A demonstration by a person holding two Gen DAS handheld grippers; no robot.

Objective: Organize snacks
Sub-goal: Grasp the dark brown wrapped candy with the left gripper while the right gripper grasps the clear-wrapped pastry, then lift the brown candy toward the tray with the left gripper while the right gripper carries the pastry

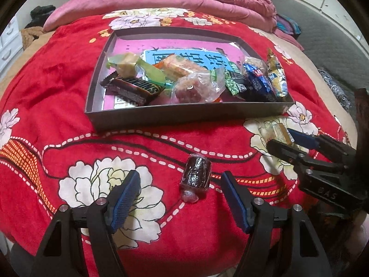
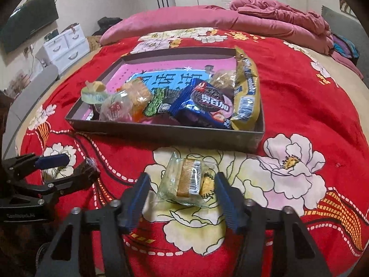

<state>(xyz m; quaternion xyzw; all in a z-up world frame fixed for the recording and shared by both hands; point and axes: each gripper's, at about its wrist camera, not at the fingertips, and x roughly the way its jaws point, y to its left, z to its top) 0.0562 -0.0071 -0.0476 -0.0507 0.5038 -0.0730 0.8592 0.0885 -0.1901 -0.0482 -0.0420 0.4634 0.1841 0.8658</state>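
A dark wrapped snack (image 1: 196, 173) lies on the red floral blanket, between the blue pads of my left gripper (image 1: 180, 184), which is open and clear of it on both sides. A clear-wrapped pastry with a gold band (image 2: 188, 181) lies between the pads of my right gripper (image 2: 182, 196). That gripper is open, its right pad at the wrapper's edge. Behind both stands a shallow dark box (image 1: 184, 113) (image 2: 161, 131) holding several snacks, among them a Snickers bar (image 1: 136, 87), a blue Oreo pack (image 2: 203, 101) and a yellow bag (image 2: 246, 92). Each gripper also shows in the other view: right gripper (image 1: 283, 136), left gripper (image 2: 69, 166).
The red blanket (image 1: 69, 92) covers a bed. A rolled pink duvet (image 2: 265, 18) lies along the far side. White drawers (image 2: 66, 43) and a wall screen (image 2: 30, 23) stand to the left of the bed.
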